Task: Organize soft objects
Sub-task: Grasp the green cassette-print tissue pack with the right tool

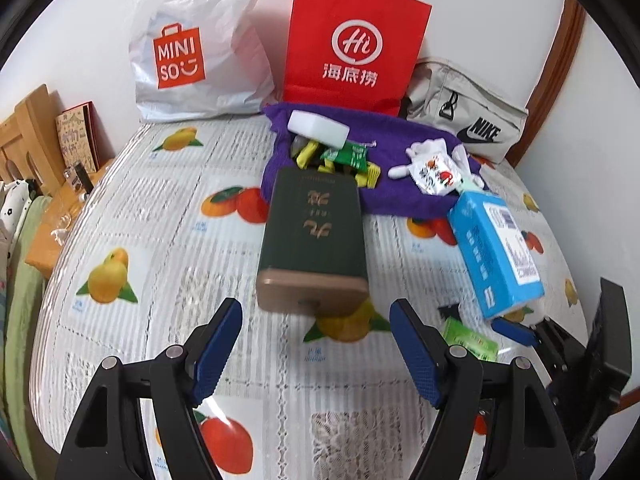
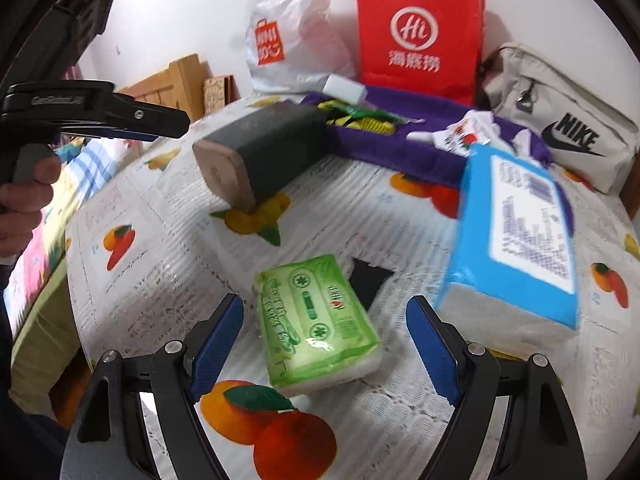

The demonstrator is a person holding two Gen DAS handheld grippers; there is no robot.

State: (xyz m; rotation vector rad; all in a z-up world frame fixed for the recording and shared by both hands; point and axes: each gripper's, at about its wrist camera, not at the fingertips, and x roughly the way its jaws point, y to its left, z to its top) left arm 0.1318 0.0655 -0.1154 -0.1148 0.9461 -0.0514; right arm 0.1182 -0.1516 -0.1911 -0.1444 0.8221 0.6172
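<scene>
My left gripper (image 1: 316, 312) hangs open over the fruit-print tablecloth (image 1: 160, 208), just short of a dark green tin (image 1: 316, 236) lying on its side. My right gripper (image 2: 326, 312) is open too. A green tissue pack (image 2: 316, 324) lies between its blue pads (image 2: 218, 344), with gaps on both sides. A blue tissue pack (image 2: 520, 240) lies to the right of it. Behind, a purple cloth (image 1: 400, 148) carries a white foam block (image 1: 320, 128), small yellow and green packets (image 1: 340, 160) and a white plush toy with a printed packet (image 1: 432, 168).
Against the back wall stand a white Miniso bag (image 1: 200, 48), a red paper bag (image 1: 356, 40) and a beige Nike bag (image 1: 468, 120). A wooden headboard and shelf (image 1: 36, 136) border the left side. A person's hand (image 2: 24, 200) holds the left gripper's handle.
</scene>
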